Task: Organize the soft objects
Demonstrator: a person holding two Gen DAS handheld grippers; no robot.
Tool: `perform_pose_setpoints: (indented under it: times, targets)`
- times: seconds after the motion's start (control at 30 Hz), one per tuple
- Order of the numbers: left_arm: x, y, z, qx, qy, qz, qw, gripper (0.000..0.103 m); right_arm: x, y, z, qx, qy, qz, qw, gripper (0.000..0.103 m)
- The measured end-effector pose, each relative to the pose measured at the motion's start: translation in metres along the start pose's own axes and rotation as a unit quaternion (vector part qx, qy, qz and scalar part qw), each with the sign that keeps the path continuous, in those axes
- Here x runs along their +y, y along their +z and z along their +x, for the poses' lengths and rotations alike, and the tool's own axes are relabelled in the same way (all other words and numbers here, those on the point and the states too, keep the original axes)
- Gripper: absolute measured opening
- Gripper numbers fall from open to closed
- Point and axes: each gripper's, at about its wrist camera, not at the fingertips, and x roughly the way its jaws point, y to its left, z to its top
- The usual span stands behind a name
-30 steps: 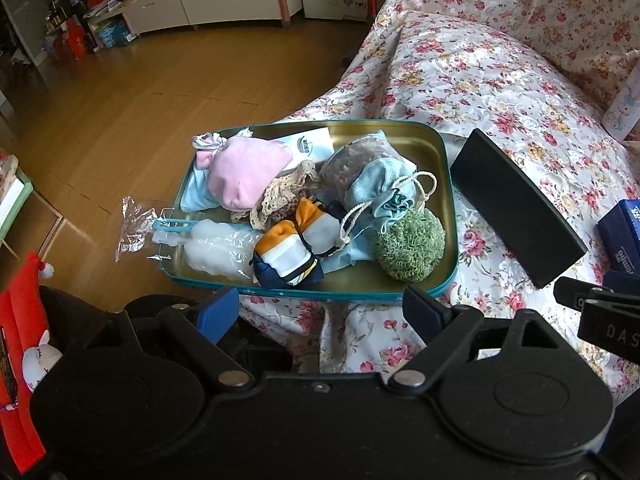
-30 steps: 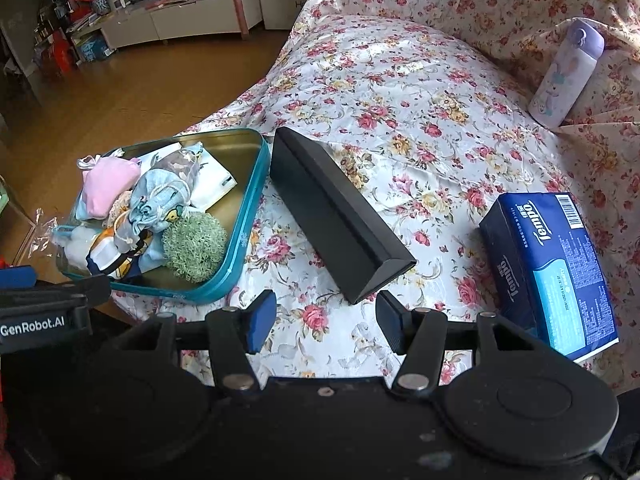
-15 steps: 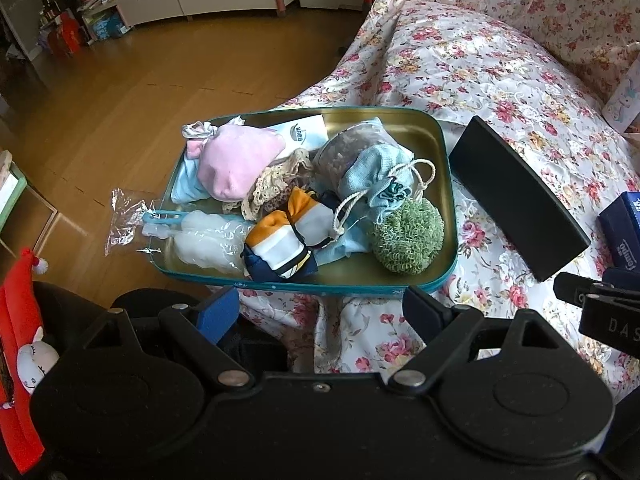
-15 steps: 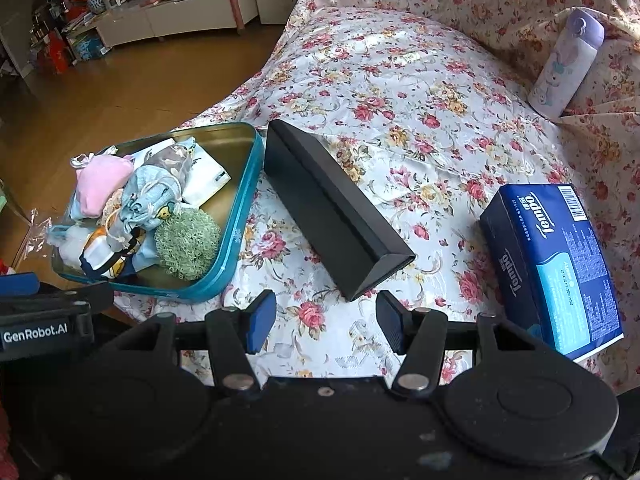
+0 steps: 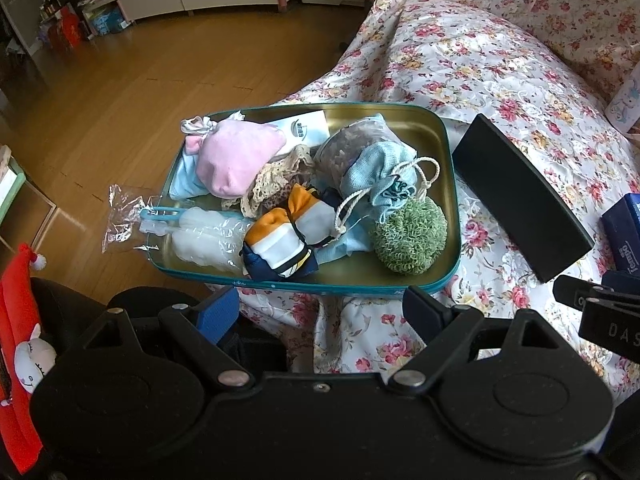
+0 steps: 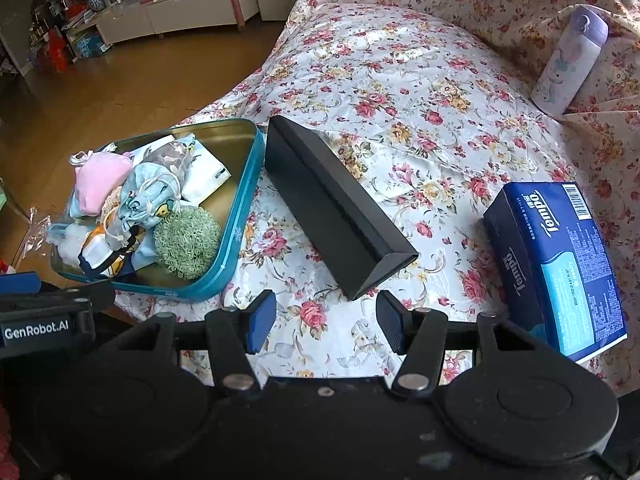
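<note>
A teal tin tray [image 5: 450, 168] [image 6: 244, 184] sits at the edge of a flowered bedspread, full of soft things: a pink pouch [image 5: 236, 156], a light blue drawstring bag [image 5: 380, 172], a green knitted ball [image 5: 410, 240] [image 6: 186, 242], an orange, white and navy cloth [image 5: 280, 244], a white puff in plastic [image 5: 204, 236]. My left gripper [image 5: 322, 308] hangs open just short of the tray's near rim, nothing between its fingers. My right gripper [image 6: 326, 322] stands open and empty over the bedspread, near the end of a long black box [image 6: 336, 208].
The black box [image 5: 520, 196] lies right of the tray. A blue tissue pack [image 6: 556, 268] lies further right, and a lilac bottle [image 6: 568, 64] leans at the back. Left of the bed are wooden floor [image 5: 120, 80] and low cabinets. A red plush toy [image 5: 20, 312] is at lower left.
In the left wrist view the tray sits slightly lower in the picture than a second ago. Both grippers keep the same opening and nothing was picked up.
</note>
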Motion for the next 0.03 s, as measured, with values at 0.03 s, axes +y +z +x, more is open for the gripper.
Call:
perform_pose_setpoints:
  times: [0.03]
  targets:
    - [0.0003,0.0005,0.0004,0.001,0.0,0.0,1.0,0.085,0.0004,-0.0002,0.0005,0.001,0.0,0.0,1.0,0.055]
